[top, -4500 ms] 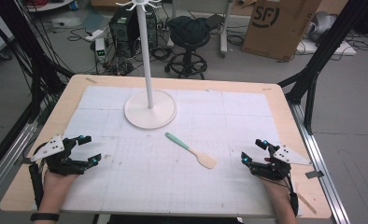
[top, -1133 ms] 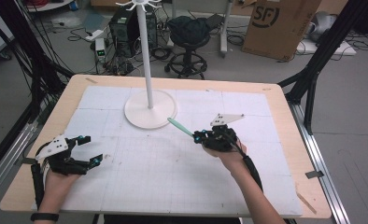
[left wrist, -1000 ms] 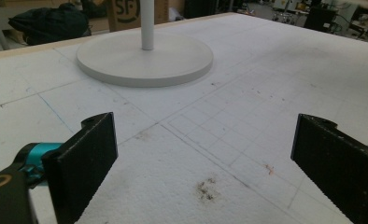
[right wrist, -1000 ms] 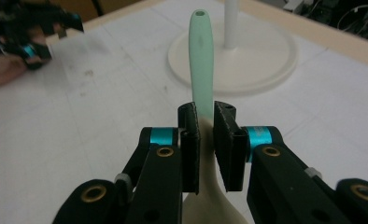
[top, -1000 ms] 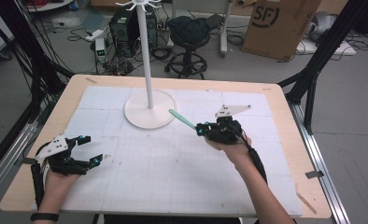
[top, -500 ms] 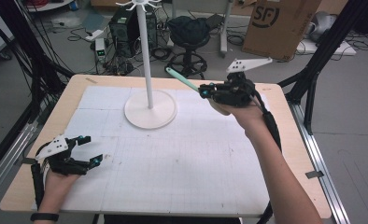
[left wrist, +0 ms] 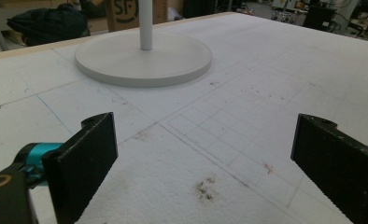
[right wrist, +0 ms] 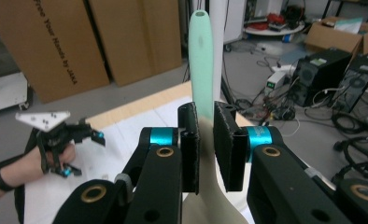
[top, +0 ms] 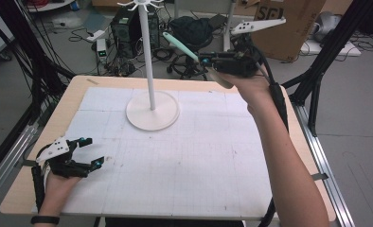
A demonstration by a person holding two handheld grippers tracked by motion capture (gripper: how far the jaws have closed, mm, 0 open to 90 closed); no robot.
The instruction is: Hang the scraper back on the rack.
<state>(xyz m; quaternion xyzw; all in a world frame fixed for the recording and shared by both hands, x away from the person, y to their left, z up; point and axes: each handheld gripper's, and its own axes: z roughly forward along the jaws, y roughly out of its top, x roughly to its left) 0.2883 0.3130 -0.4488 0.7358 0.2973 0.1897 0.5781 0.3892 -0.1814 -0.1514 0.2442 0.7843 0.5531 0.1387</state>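
Spatula (top: 181,46) up in the air, clamped between my right gripper's (top: 207,60) jaws.

Its mint handle points toward the white stand's pole (top: 146,52), well above the table (top: 213,156). My left gripper (top: 91,152) rests low near the table's front corner, jaws wide apart on nothing.

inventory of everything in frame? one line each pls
Stand: 1, white, round base on the far middle of the mat, pole rising to hooks at the top.
Spatula: 1, mint handle, cream blade, held in the air right of the pole.
Mat: 1, white, gridded, covering the table.
Table: 1, wood edge.
Cardboard boxes: at least 2, brown, on the floor beyond.
Left gripper: black, open, near left on the mat.
Right gripper: black, shut on the spatula, raised.
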